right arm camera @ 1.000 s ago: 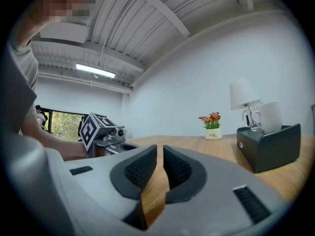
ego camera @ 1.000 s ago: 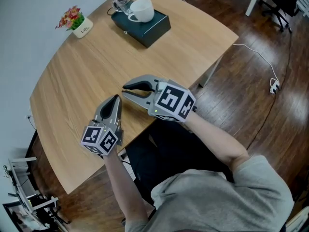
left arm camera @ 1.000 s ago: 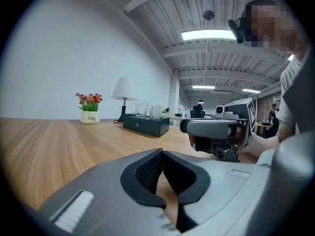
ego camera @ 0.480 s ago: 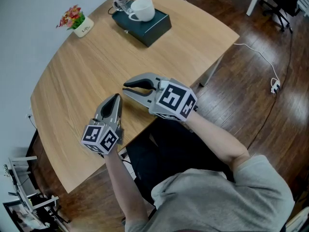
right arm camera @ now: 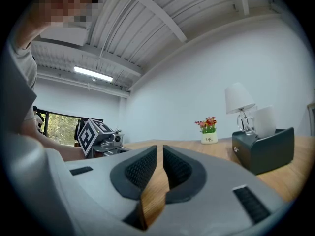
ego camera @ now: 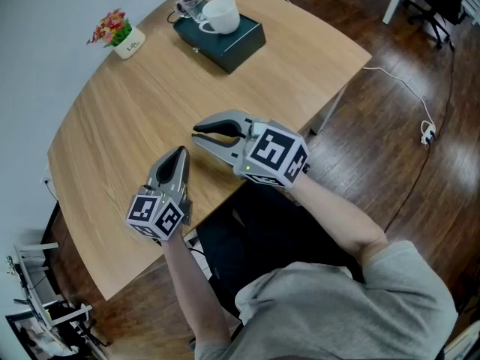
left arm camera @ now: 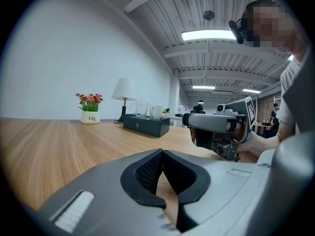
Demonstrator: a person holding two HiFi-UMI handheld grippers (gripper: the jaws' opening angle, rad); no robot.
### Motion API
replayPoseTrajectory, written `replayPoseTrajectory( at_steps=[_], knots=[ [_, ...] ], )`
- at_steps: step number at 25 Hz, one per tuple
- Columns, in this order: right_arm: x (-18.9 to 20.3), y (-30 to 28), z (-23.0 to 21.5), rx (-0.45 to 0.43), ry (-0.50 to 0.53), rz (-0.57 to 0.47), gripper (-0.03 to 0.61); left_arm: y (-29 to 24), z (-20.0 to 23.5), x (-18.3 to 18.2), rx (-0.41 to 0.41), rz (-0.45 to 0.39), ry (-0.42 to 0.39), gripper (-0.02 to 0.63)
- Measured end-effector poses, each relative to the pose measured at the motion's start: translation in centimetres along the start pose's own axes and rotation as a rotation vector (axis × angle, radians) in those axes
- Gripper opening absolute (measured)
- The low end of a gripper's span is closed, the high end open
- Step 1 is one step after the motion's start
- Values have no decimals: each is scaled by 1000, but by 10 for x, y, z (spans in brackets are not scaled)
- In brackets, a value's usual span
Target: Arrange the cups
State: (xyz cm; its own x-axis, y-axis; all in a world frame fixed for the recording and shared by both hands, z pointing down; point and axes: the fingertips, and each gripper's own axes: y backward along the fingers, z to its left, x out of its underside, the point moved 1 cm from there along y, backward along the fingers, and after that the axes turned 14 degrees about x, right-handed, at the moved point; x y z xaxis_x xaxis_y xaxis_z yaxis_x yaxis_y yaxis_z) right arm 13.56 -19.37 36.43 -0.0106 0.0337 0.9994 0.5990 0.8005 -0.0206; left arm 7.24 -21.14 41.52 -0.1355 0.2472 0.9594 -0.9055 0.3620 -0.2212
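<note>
Worktop [ego camera: 127, 111] of pale wood, rounded. We log the left claw [ego camera: 178, 153] at its near edge, jaws together with nothing between them, pointing up the worktop. The right claw [ego camera: 198, 133] is just beside it, tips turned toward the left one, jaws likewise together and empty. We find the white cup [ego camera: 220, 15] on a dark green box [ego camera: 232, 43] at the far end, well apart from both claws. A glass cup [ego camera: 190, 4] stands just beside it on the same box. A flower pot [ego camera: 124, 43] stands left of the box.
</note>
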Motion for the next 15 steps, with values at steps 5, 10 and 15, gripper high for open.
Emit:
replayPoseTrajectory(
  at_steps=[5, 10, 15],
  knots=[
    [0, 1, 0, -2, -3, 7, 35, 0, 0, 0, 0, -1, 0, 9],
    [-1, 2, -1, -5, -9, 4, 35, 0, -1, 0, 0, -2, -2, 9],
    [-1, 3, 1, -10, -6, 5, 35, 0, -1, 0, 0, -2, -3, 9]
  ],
)
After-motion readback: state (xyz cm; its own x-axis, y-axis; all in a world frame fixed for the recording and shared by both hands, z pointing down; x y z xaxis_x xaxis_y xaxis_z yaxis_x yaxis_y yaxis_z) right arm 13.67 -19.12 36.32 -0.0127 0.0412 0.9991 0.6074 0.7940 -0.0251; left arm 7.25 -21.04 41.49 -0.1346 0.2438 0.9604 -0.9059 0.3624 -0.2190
